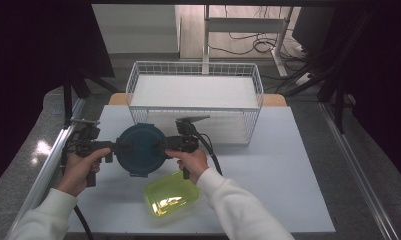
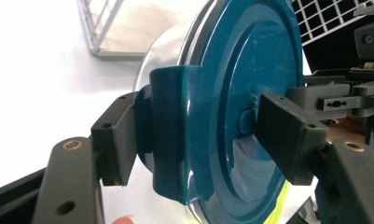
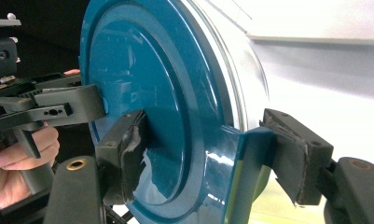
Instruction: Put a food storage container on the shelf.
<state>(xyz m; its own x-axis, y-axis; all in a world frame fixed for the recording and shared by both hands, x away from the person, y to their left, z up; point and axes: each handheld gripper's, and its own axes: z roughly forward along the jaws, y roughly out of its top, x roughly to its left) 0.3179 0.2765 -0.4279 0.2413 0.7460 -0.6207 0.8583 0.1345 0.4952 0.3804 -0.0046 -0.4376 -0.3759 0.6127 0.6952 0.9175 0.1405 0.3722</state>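
Observation:
A round container with a dark teal lid (image 1: 140, 149) hangs above the white table, held between my two grippers. The left gripper (image 1: 122, 146) comes in from the left and is shut on the lid's side latch (image 2: 168, 135): one pad sits behind the latch and the other on the lid's top. From the right, the right gripper (image 1: 160, 146) is shut on the opposite latch (image 3: 247, 172) in the same way. The container's shiny body (image 2: 168, 51) shows behind the lid. Both pairs of jaws stand fairly wide around the rim.
A yellow-green see-through box (image 1: 170, 196) lies on the table (image 1: 268, 165) just below my right hand. A white wire basket (image 1: 195, 70) stands at the back of the table. Metal rails run along both table sides.

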